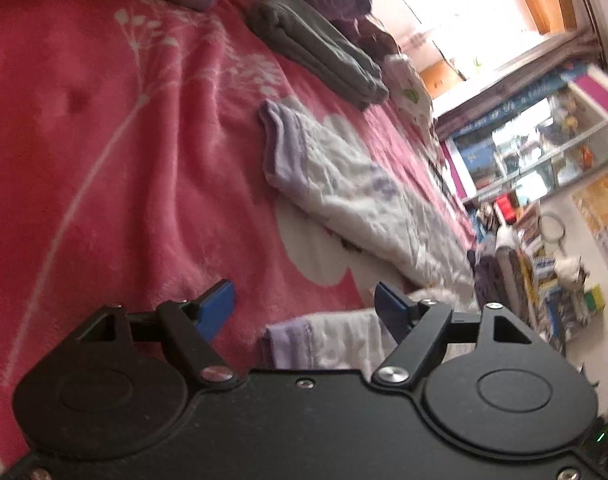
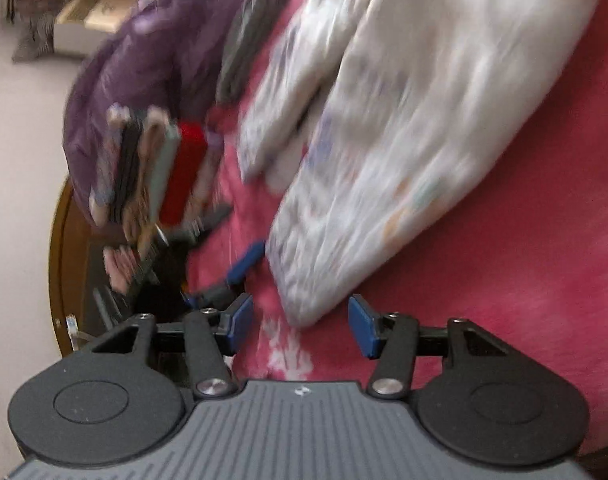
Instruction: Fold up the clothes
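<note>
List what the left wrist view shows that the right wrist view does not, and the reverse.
Left wrist only: the bright window and cluttered glass-front shelves.

Right wrist only: a wooden bed edge and the other gripper's blue finger.

Both: the pink blanket, the white and lilac garment, folded grey clothes, and each open gripper, left and right, holding nothing.

One white garment (image 1: 355, 196); one grey (image 1: 323, 52).

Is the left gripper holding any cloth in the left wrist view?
No. The left gripper has its jaws apart with nothing between them; the white garment lies flat on the pink blanket.
</note>
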{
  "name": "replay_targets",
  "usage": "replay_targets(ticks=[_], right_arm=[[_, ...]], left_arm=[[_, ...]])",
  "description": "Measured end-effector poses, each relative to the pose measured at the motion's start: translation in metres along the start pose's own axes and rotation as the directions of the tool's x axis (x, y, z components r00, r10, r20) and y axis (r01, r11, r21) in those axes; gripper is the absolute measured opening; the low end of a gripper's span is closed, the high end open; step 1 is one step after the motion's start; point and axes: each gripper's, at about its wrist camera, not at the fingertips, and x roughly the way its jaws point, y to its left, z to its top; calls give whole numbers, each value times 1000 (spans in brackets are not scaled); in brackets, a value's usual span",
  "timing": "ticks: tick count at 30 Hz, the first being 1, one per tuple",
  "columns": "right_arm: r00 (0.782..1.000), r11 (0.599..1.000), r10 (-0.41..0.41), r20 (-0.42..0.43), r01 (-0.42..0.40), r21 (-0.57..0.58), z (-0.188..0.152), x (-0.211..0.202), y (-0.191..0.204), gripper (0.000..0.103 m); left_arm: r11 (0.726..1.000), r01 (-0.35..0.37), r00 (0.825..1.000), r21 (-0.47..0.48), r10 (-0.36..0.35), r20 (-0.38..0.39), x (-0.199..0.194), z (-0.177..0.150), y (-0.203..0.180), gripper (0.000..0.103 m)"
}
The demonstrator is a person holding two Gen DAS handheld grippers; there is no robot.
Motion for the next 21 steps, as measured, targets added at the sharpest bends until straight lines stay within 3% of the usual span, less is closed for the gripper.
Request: replay_targets(ticks=[4,7,11,17,21], right_arm=[[988,999,-49,145,49,1,22,-49,-26,54],[962,993,-118,246,122,0,39,-81,-49,54],[918,986,-167,359,161,47,66,-108,-81,54],[850,973,-189,492,93,213,99,-126,-138,54],[823,965,-150,548,0,263,120,-124,-160,53]], left_arm=[[998,-34,999,57,33,25,2,-16,-6,81],[994,-59,997,93,55,45,3,-29,-10,83],[995,-71,997,66,69,35,0,-43,-12,84],[998,-63,997,24,62,43,-13,-67,-18,80],[999,-48,996,8,48,72,-14,-79,-22,74]])
